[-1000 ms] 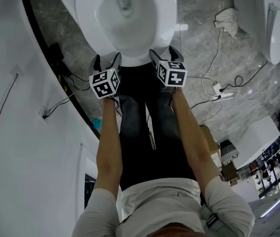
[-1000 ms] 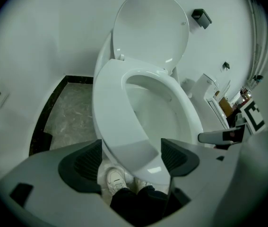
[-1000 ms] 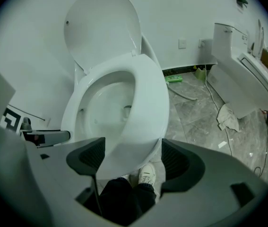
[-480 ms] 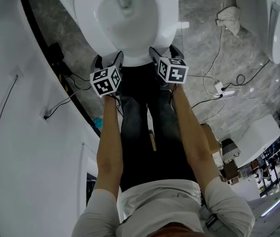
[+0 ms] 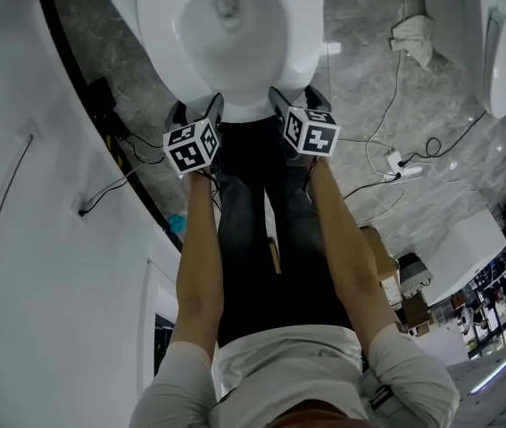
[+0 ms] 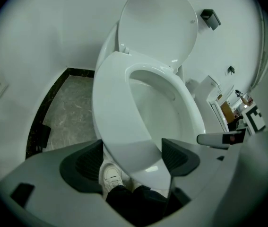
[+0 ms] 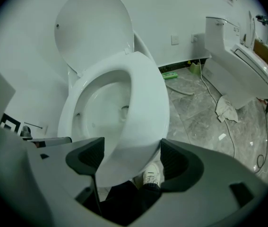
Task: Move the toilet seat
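Observation:
The white toilet seat (image 5: 302, 25) lies down on the bowl, and its lid (image 6: 157, 22) stands up against the wall. My left gripper (image 5: 194, 110) is open at the seat's front left edge. My right gripper (image 5: 293, 96) is open at the front right edge. In the left gripper view the seat's front rim (image 6: 112, 103) runs between the spread jaws of the left gripper (image 6: 131, 157). The right gripper view shows the same rim (image 7: 148, 98) between the jaws of the right gripper (image 7: 131, 157). I cannot tell whether either gripper touches the seat.
A white curved wall (image 5: 20, 194) closes in the left side. A second toilet (image 5: 502, 52) stands at the right, with a crumpled rag (image 5: 410, 36) and a power strip with cables (image 5: 395, 163) on the grey floor. The person's shoes (image 7: 151, 178) are under the bowl's front.
Both grippers have edged very slightly toward the toilet's front edge. The seat and the lid have not moved.

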